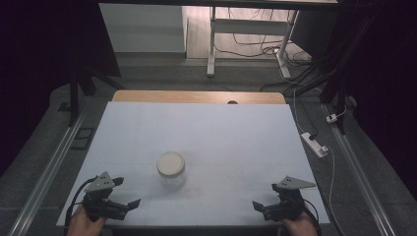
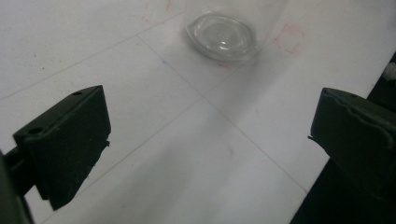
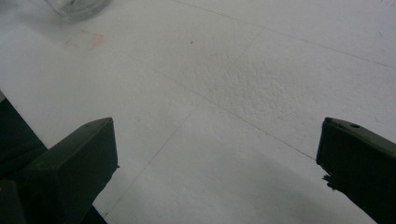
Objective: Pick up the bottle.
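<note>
A clear glass jar (image 1: 171, 170) with a white lid stands upright on the white table top (image 1: 221, 132), a little left of centre and toward the front. My left gripper (image 1: 126, 192) rests at the front left corner, open and holding nothing, its jaws turned toward the jar. In the left gripper view the jar's glass base (image 2: 222, 35) sits ahead, beyond the wide-apart jaws of the left gripper (image 2: 210, 121). My right gripper (image 1: 265, 196) is at the front right, open and holding nothing. In the right gripper view (image 3: 217, 149) the jar (image 3: 77, 7) is at the top left edge.
A wooden strip (image 1: 196, 96) borders the table's far edge. On the floor to the right lie a white power strip (image 1: 314, 143) and cables. White desk legs (image 1: 211, 44) stand behind the table. Faint red marks (image 2: 289, 37) show near the jar.
</note>
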A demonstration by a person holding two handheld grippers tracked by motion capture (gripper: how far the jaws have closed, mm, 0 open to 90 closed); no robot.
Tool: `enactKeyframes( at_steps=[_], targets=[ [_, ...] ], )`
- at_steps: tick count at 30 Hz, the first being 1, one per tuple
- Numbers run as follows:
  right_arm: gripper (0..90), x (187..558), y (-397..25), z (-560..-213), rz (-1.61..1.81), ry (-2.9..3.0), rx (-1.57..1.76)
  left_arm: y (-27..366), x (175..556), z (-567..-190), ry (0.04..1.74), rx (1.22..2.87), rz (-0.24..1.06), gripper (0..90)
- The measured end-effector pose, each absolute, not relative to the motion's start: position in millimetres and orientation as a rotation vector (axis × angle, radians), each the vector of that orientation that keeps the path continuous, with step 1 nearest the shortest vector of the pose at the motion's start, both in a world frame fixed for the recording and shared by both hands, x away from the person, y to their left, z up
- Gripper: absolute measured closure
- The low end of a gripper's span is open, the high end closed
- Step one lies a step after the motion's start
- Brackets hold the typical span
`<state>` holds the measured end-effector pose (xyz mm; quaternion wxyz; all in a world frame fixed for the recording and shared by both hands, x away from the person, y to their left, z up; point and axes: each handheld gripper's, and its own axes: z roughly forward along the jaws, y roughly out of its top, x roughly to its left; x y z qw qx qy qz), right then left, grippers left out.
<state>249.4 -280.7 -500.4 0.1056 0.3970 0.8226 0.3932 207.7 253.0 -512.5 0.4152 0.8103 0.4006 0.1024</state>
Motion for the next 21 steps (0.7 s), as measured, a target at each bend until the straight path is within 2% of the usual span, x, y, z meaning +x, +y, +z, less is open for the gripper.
enactKeyframes(
  at_steps=[21],
  targets=[
    [0.0, 250, -280, -501, 1.148, 2.439, 1.168, 222, 241, -513, 0.943, 2.048, 0.208, 0.0]
  ],
)
